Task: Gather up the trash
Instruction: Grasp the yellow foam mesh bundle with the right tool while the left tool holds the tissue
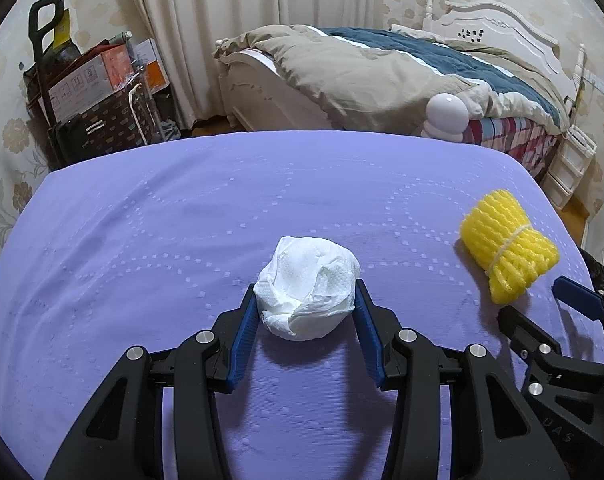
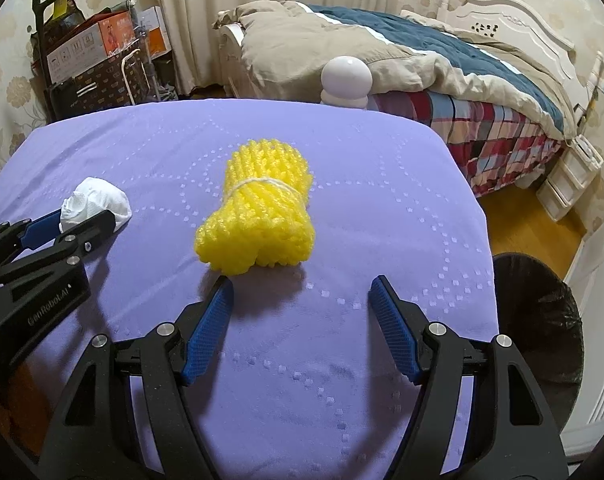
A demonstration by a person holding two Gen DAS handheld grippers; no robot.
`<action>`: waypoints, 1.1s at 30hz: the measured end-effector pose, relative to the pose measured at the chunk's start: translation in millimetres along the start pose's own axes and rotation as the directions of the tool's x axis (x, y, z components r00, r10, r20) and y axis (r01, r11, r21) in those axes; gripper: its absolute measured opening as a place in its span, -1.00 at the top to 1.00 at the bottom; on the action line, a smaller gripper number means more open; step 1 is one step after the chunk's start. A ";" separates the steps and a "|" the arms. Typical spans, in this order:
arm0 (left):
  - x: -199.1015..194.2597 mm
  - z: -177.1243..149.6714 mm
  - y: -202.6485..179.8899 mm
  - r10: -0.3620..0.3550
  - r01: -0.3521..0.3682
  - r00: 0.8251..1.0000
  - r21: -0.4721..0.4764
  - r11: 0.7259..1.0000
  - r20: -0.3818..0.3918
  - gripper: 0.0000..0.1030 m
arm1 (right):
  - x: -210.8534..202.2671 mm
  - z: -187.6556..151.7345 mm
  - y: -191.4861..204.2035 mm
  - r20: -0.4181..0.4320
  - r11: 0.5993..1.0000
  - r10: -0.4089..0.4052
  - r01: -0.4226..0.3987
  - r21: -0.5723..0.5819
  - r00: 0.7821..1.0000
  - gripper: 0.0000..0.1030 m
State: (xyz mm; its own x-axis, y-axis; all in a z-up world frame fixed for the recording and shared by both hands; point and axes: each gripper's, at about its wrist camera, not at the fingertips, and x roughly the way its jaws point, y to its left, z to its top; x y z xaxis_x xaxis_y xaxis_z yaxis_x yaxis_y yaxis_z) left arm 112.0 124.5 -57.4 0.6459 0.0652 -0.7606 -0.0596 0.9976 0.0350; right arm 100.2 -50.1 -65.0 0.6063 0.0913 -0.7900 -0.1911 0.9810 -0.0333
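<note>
The left wrist view looks down on a table under a purple cloth [image 1: 142, 240], where a crumpled white tissue wad [image 1: 308, 288] sits between the blue pads of the left gripper [image 1: 307, 294]. Both pads lie against the sides of the wad, the jaws about halfway closed and pressing on the paper, and the wad rests on the cloth. To the right on the same cloth lies a yellow foam net bundle [image 1: 506, 246], tied round its middle with a pale string, well apart from the tissue. Beside it the right gripper [image 1: 542, 308] reaches in from the lower right edge. In the right wrist view that gripper [image 2: 300, 284] has its jaws spread wide with nothing between the pads; the bundle [image 2: 262, 216] lies just ahead of the fingertips, its near end close to the left blue pad, though I cannot tell whether they touch. The left gripper [image 2: 84, 216] shows at the left edge, clamped on the tissue [image 2: 96, 202]. A black-lined trash bin [image 2: 542, 316] stands on the floor off the table's right edge. Beyond the table a white round-topped object [image 2: 346, 80] stands before a bed [image 2: 422, 64] with rumpled covers.
</note>
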 end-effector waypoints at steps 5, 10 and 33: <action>0.7 0.2 2.4 -0.008 0.008 1.000 -0.006 1.000 -0.002 0.11 | -4.1 -4.2 -4.0 0.006 1.000 -0.007 0.006 0.025 1.000 -0.51; 0.7 0.3 3.0 -0.009 0.009 1.000 -0.008 1.000 0.000 0.11 | -4.7 -5.0 -1.5 0.007 1.000 -0.019 0.019 0.017 1.000 -0.52; -1.0 -2.4 20.2 0.002 -0.002 1.000 -0.037 0.999 -0.001 0.11 | 8.3 19.6 20.5 0.034 1.000 -0.005 0.005 -0.007 0.999 -0.54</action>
State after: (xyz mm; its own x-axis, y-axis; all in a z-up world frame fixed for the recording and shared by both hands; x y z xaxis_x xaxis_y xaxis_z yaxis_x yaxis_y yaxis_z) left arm 108.4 144.5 -57.5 0.6449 0.0676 -0.7612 -0.0892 0.9959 0.0129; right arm 116.5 -25.9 -60.3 0.6328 0.0921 -0.7688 -0.1931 0.9803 -0.0415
